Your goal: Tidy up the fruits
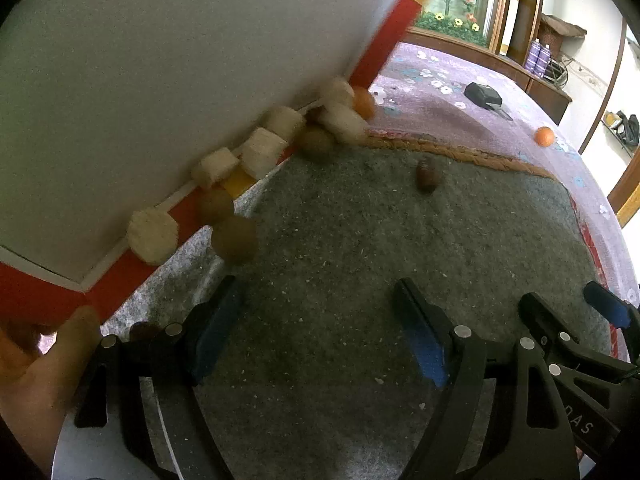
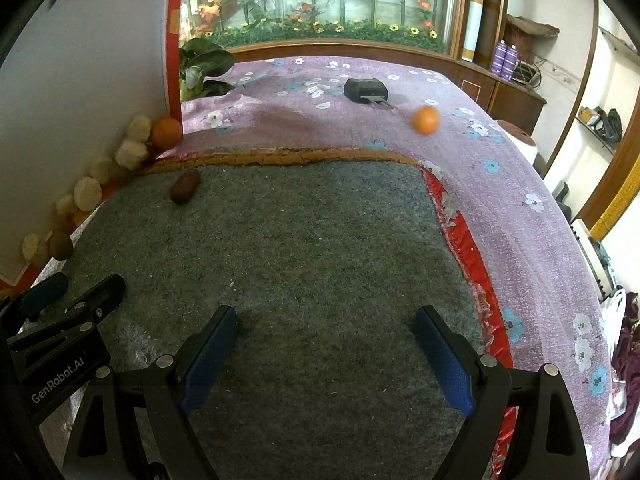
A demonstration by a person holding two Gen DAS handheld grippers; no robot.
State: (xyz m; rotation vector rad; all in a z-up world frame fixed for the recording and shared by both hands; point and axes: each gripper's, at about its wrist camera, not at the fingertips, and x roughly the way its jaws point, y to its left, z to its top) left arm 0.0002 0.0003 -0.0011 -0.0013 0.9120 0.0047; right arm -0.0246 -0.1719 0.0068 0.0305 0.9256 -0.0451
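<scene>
My left gripper is open and empty over the grey mat. My right gripper is open and empty over the same mat; it shows at the right of the left wrist view. A brown oblong fruit lies on the mat's far left, also in the left wrist view. One orange lies on the purple floral cloth, also seen from the left. Another orange sits by the wall. Brown round fruits and pale foam-netted fruits line the wall.
A white wall with a red border runs along the left. A black device lies on the far cloth. A green plant stands at the back left. The mat's raised braided edge crosses the back.
</scene>
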